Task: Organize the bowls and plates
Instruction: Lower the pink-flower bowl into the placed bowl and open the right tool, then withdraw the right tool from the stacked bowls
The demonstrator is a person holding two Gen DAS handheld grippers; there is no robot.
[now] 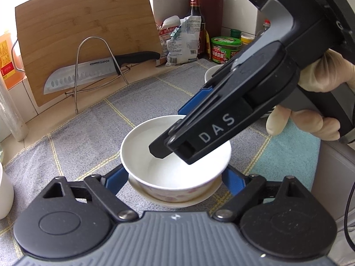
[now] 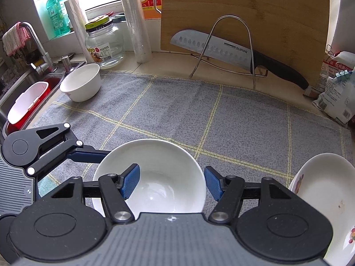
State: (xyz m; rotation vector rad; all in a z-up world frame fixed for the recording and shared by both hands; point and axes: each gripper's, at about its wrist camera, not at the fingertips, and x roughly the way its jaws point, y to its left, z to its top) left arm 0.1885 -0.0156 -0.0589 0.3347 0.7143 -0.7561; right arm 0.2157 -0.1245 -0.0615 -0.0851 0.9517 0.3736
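A white bowl point(image 1: 175, 168) sits nested in another flower-patterned bowl point(image 1: 177, 199) on the grey checked cloth point(image 1: 88, 137). My left gripper point(image 1: 175, 184) is open, its blue fingers on either side of the stack. My right gripper point(image 2: 172, 182) is open over the same bowl point(image 2: 155, 186), one blue pad point(image 2: 131, 180) inside the rim and the other outside; it also shows in the left wrist view point(image 1: 170, 148). Another white bowl point(image 2: 81, 82) stands at the cloth's far left by the sink. A white plate point(image 2: 326, 199) with a fruit print lies at the right.
A wooden cutting board point(image 2: 244, 15) leans at the back with a knife point(image 2: 233, 53) on a wire rack point(image 2: 230, 44). A glass jar point(image 2: 104, 44), film rolls, bottles and food bags point(image 1: 182, 42) line the wall. The sink point(image 2: 28, 88) with a red tub is at left.
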